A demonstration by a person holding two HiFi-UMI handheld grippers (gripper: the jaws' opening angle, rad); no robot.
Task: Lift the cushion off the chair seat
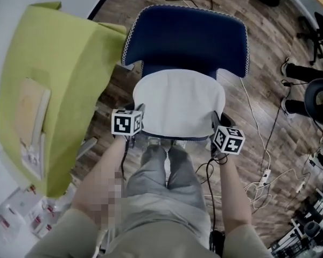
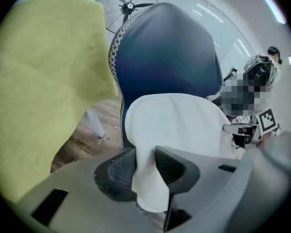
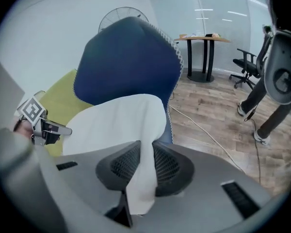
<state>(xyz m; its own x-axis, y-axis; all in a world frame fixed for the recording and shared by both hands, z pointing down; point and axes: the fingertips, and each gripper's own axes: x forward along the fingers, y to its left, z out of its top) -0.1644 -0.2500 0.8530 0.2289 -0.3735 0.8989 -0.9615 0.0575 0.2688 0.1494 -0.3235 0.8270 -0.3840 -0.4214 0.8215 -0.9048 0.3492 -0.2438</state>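
A white cushion hangs just above the seat of a dark blue chair, held by its two near corners. My left gripper is shut on the cushion's near left corner; its pads pinch the white fabric. At the near right corner, my right gripper is shut on the cushion too, the fabric squeezed between its pads. The chair's blue back rises behind the cushion in the left gripper view. In the right gripper view the same blue back stands behind the cushion.
A yellow-green upholstered seat stands close on the left of the chair. Cables and a power strip lie on the wooden floor at the right, near black chair bases. The person's legs are right in front of the chair.
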